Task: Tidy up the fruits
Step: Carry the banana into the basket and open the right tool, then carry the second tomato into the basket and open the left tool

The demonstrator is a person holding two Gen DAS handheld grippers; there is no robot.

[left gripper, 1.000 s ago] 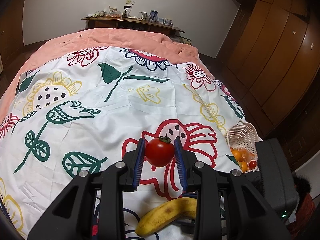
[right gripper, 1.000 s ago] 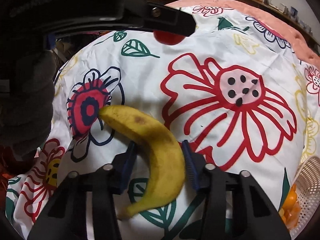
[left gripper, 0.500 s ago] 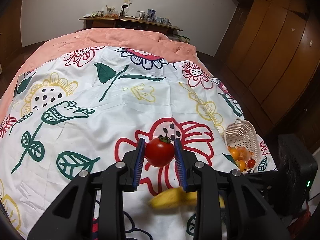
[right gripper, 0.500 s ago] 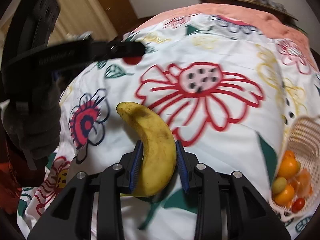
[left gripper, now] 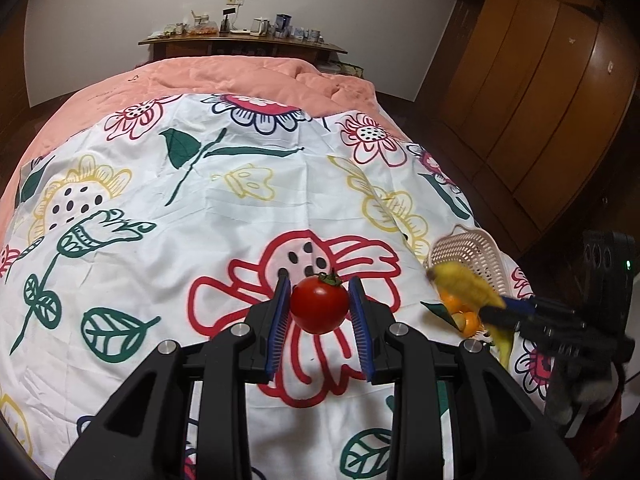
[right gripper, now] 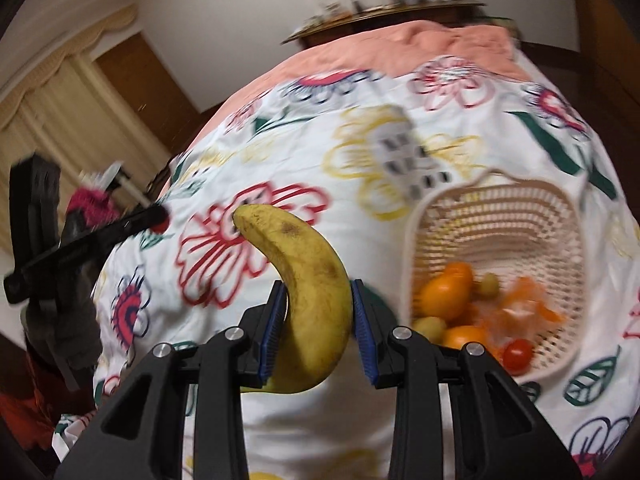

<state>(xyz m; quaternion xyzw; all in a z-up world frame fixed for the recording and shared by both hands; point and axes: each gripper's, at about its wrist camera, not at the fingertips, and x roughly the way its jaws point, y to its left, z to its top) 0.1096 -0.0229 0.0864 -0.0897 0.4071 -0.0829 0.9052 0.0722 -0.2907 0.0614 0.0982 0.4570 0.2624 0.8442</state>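
Right tongs clamped on banana, blue pads pressed to both sides of its lower-middle, curved tip pointing up and away, fruit lifted off the bedspread. Left tongs closed on tomato, pads on its two flanks, green stem up, held above the red flower print on the bedspread.

Step in hand, as judged: carry the banana over to the basket and lower it in. The basket lies near the right edge of the bed, tilted with its open mouth toward the right tongs; oranges, small green fruits and a cherry tomato sit at its lower end. To do it well: bring the banana over the mouth, keep it low, lay it along the length of the basket, and release only once it rests on the pile. A drop from height could bruise it or tip the light basket off the bed edge. Right view is motion-blurred, so exact clearance to the rim is unclear. The tomato should wait clear to the left.

Far off: pink quilt, cluttered shelf, wooden wardrobe.
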